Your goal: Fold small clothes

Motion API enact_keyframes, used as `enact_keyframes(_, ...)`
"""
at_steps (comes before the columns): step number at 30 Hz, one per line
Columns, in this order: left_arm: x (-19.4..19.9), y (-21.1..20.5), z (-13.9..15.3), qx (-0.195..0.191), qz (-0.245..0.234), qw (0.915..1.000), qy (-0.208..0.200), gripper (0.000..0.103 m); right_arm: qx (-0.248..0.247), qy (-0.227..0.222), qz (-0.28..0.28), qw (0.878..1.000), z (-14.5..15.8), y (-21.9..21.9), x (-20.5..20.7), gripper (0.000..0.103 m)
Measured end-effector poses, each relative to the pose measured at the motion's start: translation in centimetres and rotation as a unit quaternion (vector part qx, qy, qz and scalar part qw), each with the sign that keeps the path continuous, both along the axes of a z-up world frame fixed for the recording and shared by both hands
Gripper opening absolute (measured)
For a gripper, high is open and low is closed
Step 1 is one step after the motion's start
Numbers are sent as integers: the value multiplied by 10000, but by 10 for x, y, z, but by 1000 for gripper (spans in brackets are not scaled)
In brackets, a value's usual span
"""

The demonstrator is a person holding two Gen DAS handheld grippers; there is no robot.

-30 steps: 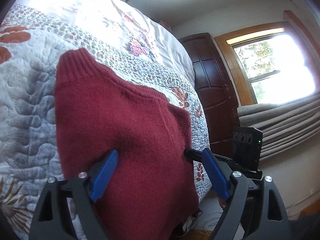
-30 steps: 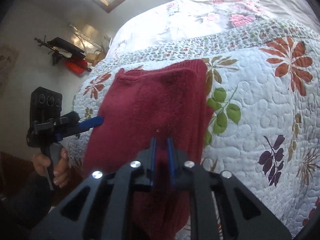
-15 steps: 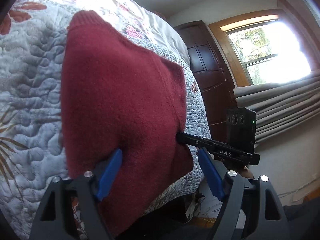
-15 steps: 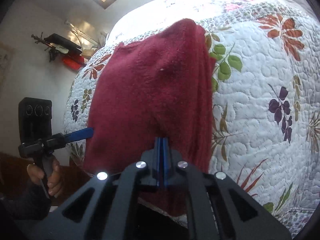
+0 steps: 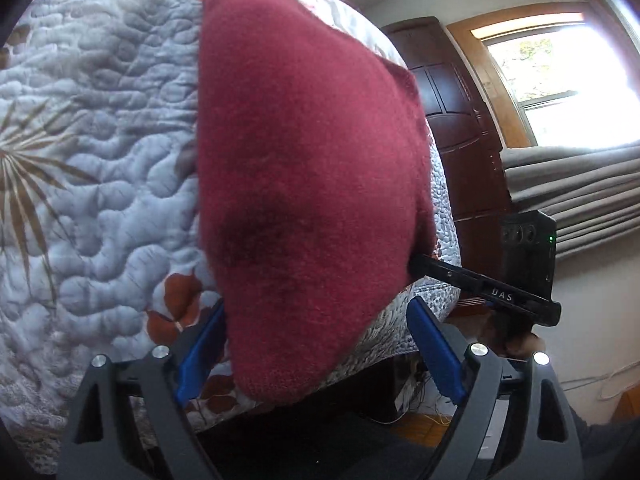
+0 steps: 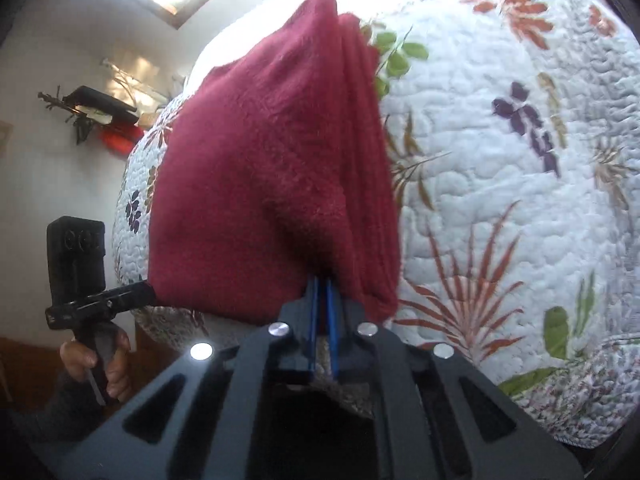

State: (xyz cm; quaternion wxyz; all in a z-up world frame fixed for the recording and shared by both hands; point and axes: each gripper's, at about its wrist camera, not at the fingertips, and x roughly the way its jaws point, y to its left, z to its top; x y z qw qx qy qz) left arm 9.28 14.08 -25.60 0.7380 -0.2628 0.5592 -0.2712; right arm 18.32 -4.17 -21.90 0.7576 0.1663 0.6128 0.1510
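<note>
A dark red knitted sweater (image 5: 304, 168) lies on the floral quilt (image 5: 100, 184), its near part raised off the bed in several layers (image 6: 260, 168). My right gripper (image 6: 322, 280) is shut on the sweater's lower edge, blue pads almost together around the fabric. In the left wrist view it shows as a black finger (image 5: 414, 264) entering the cloth from the right. My left gripper (image 5: 316, 308) is open wide, and the sweater's hanging corner sits between its blue pads (image 5: 200, 352). Seen from the right wrist, the left gripper (image 6: 148, 292) touches the sweater's left edge, held by a hand (image 6: 96, 360).
The quilt (image 6: 500, 168) runs far to the right, and its edge drops off below both grippers. A dark wooden door (image 5: 460, 128), a bright window (image 5: 568, 92) and grey curtains (image 5: 580, 192) stand beyond the bed. A wall shelf with a red item (image 6: 116, 136) hangs at left.
My right gripper has shut on the sweater's near edge and lifted it up over the garment. The left gripper, still open, has followed along the other edge.
</note>
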Motion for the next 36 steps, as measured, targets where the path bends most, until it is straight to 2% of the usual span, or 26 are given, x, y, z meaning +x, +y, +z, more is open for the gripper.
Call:
enact_keyframes(1,-3,-1,8,127,29,9999,-44,90,-30,-105,-9,9999,11,1,-4,35)
enact_keyframes(2,-8,0,18,322,96,9994,-94,92,-170,-212,-17,9996,22,3,-7,51)
enact_keyframes(3,-15,0,31,551,190,9981,-201,99,-459,-362,-18,9983,35,7,-13,78)
enact_keyframes(4,-23,2,50,854,316,9949,-426,99,-764,-545,33,9956,50,13,-18,84)
enact_keyframes(5,-33,1,70,1235,441,9890,-682,99,-1031,-692,82,9922,65,21,-23,84)
enact_keyframes(7,-49,-5,104,1904,698,9742,-994,99,-1566,-877,-8,9838,89,28,-32,91)
enact_keyframes(8,-57,-8,120,2112,848,9678,-1074,99,-1719,-985,-82,9801,103,31,-37,91)
enact_keyframes(10,-71,-11,150,2255,1110,9604,-1200,99,-1912,-1308,-151,9727,131,33,-53,92)
enact_keyframes(14,-99,-16,199,2175,1258,9579,-1389,99,-2319,-2226,-227,9467,189,45,-81,96)
enact_keyframes(15,-105,-21,211,2237,1270,9552,-1461,99,-2286,-2324,-281,9450,204,45,-88,101)
enact_keyframes(17,-119,-32,228,2376,1348,9488,-1586,99,-2054,-2289,-387,9508,218,41,-95,100)
enact_keyframes(19,-130,-40,239,2471,1442,9451,-1580,99,-1990,-2053,-335,9577,220,38,-97,100)
enact_keyframes(22,-142,-52,242,2515,1430,9446,-1548,99,-2421,-2024,-135,9488,218,48,-106,100)
enact_keyframes(25,-150,-59,238,2513,1410,9466,-1448,99,-2269,-1917,-127,9548,219,50,-117,100)
enact_keyframes(32,-165,-57,233,2519,1530,9472,-1265,99,-2263,-1941,-19,9545,224,61,-132,100)
enact_keyframes(36,-170,-57,240,2660,1571,9403,-1428,99,-2265,-2007,22,9531,228,66,-135,100)
